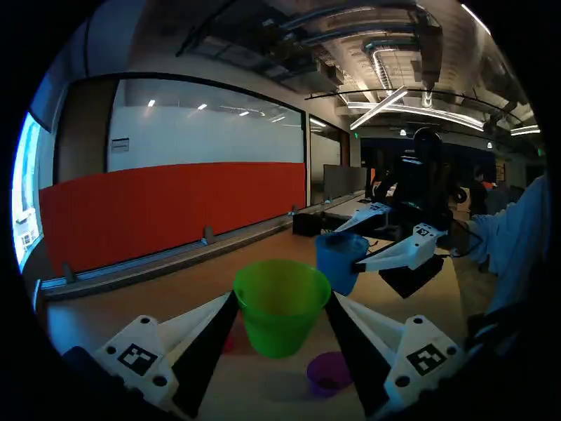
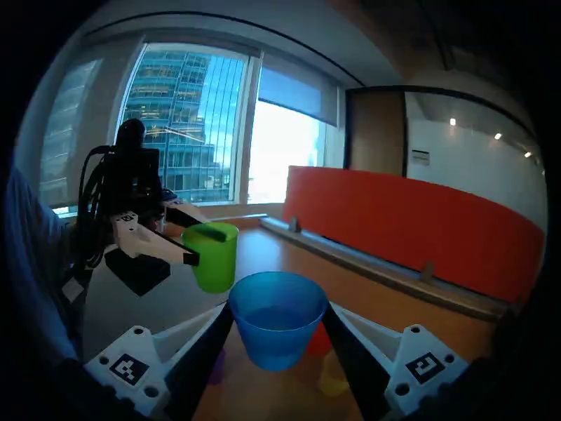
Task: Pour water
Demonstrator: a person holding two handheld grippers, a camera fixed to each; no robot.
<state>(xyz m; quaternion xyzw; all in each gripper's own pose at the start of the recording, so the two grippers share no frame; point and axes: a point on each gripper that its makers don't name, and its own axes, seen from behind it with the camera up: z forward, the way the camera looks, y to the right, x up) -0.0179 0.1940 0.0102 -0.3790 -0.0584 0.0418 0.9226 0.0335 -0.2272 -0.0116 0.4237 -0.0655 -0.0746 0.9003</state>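
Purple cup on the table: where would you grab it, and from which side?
Probably across its side wall just under the rim, jaws coming level from the side: the purple cup stands upright, round and open-topped, like the gripped green cup.

The green cup (image 1: 282, 316) is a plain plastic tumbler, wider at the rim than at the base. It is upright and held off the desk (image 1: 196, 281), pinched on both sides by the left tool (image 1: 280, 302). The blue cup (image 2: 278, 323) has the same shape and is also upright, with water in its lower part, clamped by the right tool (image 2: 278, 316). The two cups are near each other.
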